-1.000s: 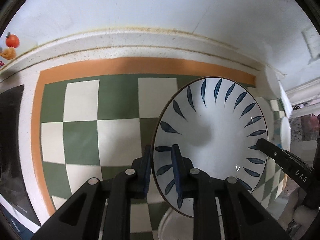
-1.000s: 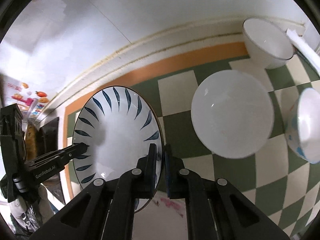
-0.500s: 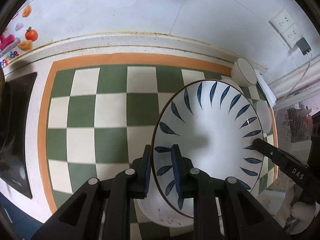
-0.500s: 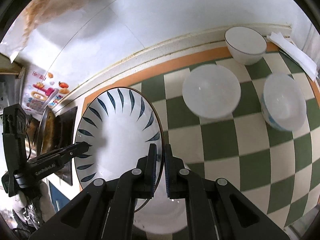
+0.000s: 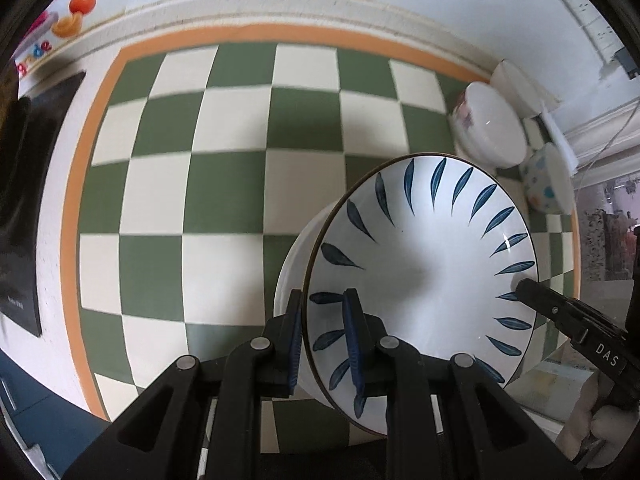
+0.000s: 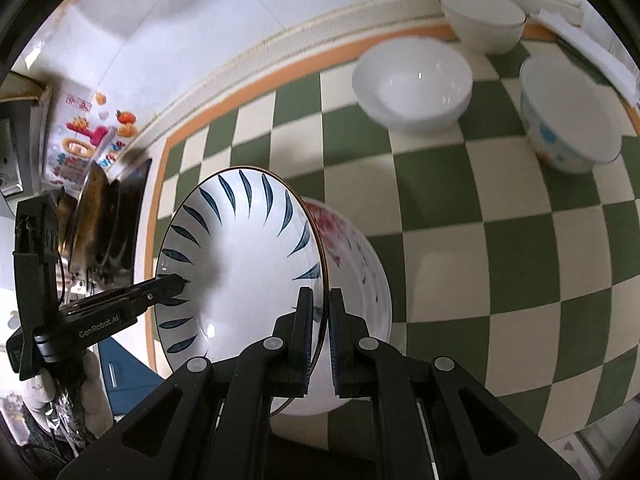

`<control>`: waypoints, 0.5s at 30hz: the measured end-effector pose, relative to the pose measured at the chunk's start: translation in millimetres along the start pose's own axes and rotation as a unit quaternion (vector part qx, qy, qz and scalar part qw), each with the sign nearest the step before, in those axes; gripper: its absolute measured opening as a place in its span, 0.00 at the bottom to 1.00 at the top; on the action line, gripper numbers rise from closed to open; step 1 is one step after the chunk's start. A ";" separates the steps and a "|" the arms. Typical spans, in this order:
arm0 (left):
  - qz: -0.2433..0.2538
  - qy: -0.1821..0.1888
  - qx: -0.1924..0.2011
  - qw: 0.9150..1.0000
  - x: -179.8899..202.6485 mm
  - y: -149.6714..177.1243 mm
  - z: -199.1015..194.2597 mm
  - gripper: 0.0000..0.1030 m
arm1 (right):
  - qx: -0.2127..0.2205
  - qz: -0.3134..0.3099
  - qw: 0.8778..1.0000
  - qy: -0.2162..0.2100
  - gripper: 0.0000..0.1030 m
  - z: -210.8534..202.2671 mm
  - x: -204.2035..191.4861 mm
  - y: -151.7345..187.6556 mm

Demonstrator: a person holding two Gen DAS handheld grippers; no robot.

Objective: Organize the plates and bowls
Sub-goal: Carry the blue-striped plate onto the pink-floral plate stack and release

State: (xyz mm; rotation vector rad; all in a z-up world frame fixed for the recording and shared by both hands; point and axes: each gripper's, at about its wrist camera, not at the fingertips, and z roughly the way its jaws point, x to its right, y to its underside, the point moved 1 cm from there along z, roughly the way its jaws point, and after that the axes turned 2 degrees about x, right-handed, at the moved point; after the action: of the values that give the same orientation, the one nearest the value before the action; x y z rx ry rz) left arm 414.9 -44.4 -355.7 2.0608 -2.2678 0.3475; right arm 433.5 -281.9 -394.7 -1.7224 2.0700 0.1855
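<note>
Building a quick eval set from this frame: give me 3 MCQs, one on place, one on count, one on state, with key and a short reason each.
1. What lies directly beneath the white plate with blue leaf strokes?
A. a white plate with a pink flower print
B. a bare green square
C. a black tray

2. How many bowls stand on the green and cream checked mat, apart from the plates?
A. one
B. three
C. five

3. How is the blue-leaf plate held?
A. by the left gripper alone
B. lying free on the mat
C. pinched at opposite rim edges by both grippers

Key: 1 A, the pink-flowered plate shows under its right edge. 2 B, the plain white bowl, the rimmed white bowl and the blue-dotted bowl. 3 C, the left gripper and the right gripper each clamp its rim.
</note>
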 end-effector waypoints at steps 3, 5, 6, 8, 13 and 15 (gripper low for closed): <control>-0.002 -0.010 -0.007 1.000 -1.1 4.0 12.4 0.17 | -0.009 -0.004 1.000 0.004 0.09 13.0 4.8 4.8; -0.003 -0.014 -0.014 1.000 -0.9 4.6 20.1 0.17 | -0.013 -0.005 1.000 0.004 0.09 21.0 8.7 6.5; -0.005 -0.014 -0.018 1.000 -1.4 5.3 23.7 0.17 | -0.016 -0.005 1.000 0.004 0.09 25.1 11.3 7.5; -0.006 -0.015 -0.023 1.000 -1.6 6.0 29.2 0.17 | -0.019 -0.003 1.000 0.005 0.09 30.1 14.5 8.7; -0.007 -0.022 -0.029 0.999 -0.3 7.8 38.0 0.17 | -0.026 -0.004 1.000 0.008 0.09 41.1 19.9 9.1; -0.008 -0.023 -0.031 0.999 1.9 6.6 41.2 0.17 | -0.029 0.001 1.000 0.006 0.09 45.3 23.4 8.0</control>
State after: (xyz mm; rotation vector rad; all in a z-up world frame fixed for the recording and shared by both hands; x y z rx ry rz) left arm 412.6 -54.2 -396.3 2.0758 -2.2568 0.2270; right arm 434.0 -284.4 -446.2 -1.7598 2.0939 0.2402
